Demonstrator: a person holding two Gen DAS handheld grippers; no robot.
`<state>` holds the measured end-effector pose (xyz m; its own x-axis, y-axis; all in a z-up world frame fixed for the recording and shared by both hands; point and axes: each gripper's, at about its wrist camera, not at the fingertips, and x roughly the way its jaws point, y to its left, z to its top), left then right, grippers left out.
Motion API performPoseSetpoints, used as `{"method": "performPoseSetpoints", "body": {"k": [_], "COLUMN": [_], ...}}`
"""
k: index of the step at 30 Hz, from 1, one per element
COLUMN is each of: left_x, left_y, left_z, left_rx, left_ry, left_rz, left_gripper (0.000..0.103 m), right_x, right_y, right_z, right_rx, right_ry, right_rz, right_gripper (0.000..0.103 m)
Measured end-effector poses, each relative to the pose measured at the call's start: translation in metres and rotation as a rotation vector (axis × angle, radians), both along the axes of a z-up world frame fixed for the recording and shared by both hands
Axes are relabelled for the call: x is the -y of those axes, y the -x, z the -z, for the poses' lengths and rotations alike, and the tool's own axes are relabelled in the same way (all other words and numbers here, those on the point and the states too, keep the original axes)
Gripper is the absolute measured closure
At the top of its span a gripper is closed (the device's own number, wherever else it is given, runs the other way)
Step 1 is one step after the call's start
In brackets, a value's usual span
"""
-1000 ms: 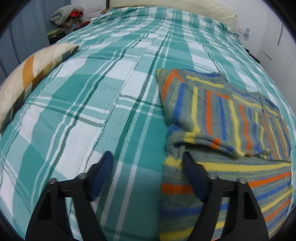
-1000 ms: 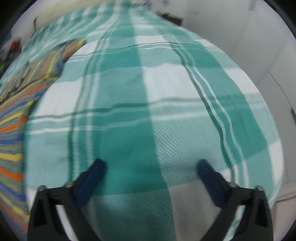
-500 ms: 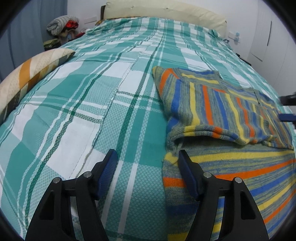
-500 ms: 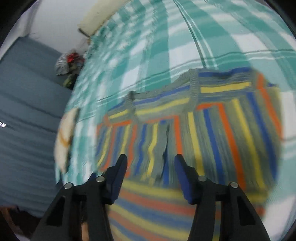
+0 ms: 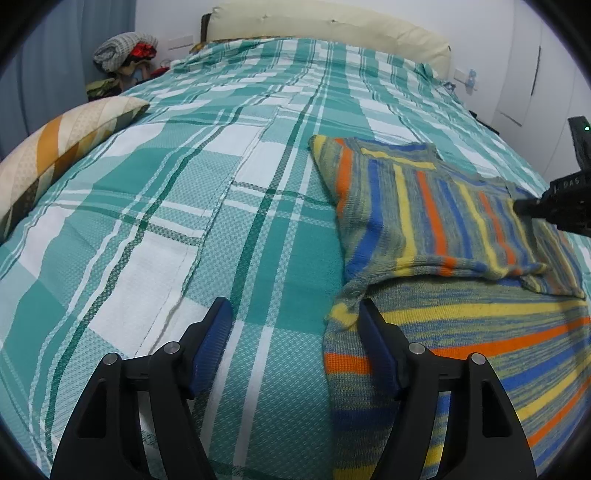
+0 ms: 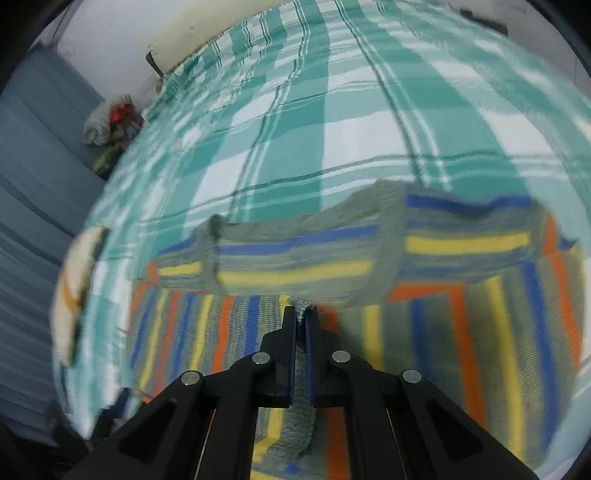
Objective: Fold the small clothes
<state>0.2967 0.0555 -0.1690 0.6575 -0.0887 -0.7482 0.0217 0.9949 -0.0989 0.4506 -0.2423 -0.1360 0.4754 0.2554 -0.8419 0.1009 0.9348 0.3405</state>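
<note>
Right wrist view shows the right hand-held gripper pressed together on a grey knit edge of the striped sweater; its jaws have just been closing, and a strip of the grey fabric runs between the blue pads and pokes out past the tips. The sweater lies on the bed, spread over a teal-and-white checked cover, with bands of blue, yellow and orange — this view is blurred, so finer detail of the knit is hard to read. In the left wrist view the same sweater sits to the right of centre, a folded sleeve lying across the body with its stripes running crosswise to those beneath. The left hand-held gripper hangs with its jaws spread wide and nothing between them but the bed cover; its right finger rests at the sweater's near left edge, while the left one is over bare cover. The right hand-held gripper enters this view from the right edge as a dark shape over the far side of the sweater. A cream-and-orange striped pillow lies at the bed's left side, well apart from the sweater, a pale headboard runs along the top, and a pile of clothes sits in the far left corner beside a blue curtain.
</note>
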Motion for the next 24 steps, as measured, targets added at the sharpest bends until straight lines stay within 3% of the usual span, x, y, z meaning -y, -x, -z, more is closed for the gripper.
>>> {"method": "performPoseSetpoints", "body": {"k": [2, 4, 6, 7, 8, 12, 14, 18, 22, 24], "left_x": [0.001, 0.001, 0.001, -0.001, -0.002, -0.012, -0.016, -0.006, 0.021, 0.023], "left_y": [-0.001, -0.001, -0.002, -0.001, 0.0, 0.032, 0.068, 0.145, 0.209, 0.228], "left_z": [0.0, -0.001, -0.004, -0.006, -0.009, -0.024, -0.03, -0.028, -0.016, -0.015], "left_rx": [-0.001, -0.005, -0.016, -0.026, -0.043, -0.108, -0.13, -0.176, -0.189, -0.207], "left_ry": [-0.003, 0.004, 0.015, 0.019, 0.017, -0.004, -0.017, -0.053, -0.248, -0.333], "left_rz": [0.001, 0.006, 0.025, 0.035, 0.044, 0.091, 0.134, 0.228, 0.314, 0.305], "left_gripper": [0.031, 0.028, 0.022, 0.019, 0.019, 0.018, 0.017, 0.011, 0.011, 0.01], "right_x": [-0.003, -0.002, 0.002, 0.006, 0.009, 0.027, 0.045, 0.071, 0.065, 0.061], "right_y": [-0.005, -0.001, 0.011, 0.018, 0.028, 0.088, 0.14, 0.245, 0.333, 0.362], "right_z": [0.014, 0.016, 0.006, 0.001, -0.006, -0.026, -0.029, -0.023, -0.005, 0.014], "right_rx": [-0.069, -0.067, -0.033, -0.019, 0.0, 0.043, 0.062, 0.059, 0.011, -0.066], "right_ry": [-0.006, 0.004, 0.003, 0.006, 0.015, 0.103, 0.204, 0.312, 0.284, 0.325], "right_rz": [-0.028, -0.025, -0.021, -0.016, -0.016, -0.109, -0.151, -0.198, -0.27, -0.287], "right_gripper": [0.097, 0.09, 0.068, 0.05, 0.044, 0.043, 0.036, 0.035, 0.035, 0.035]}}
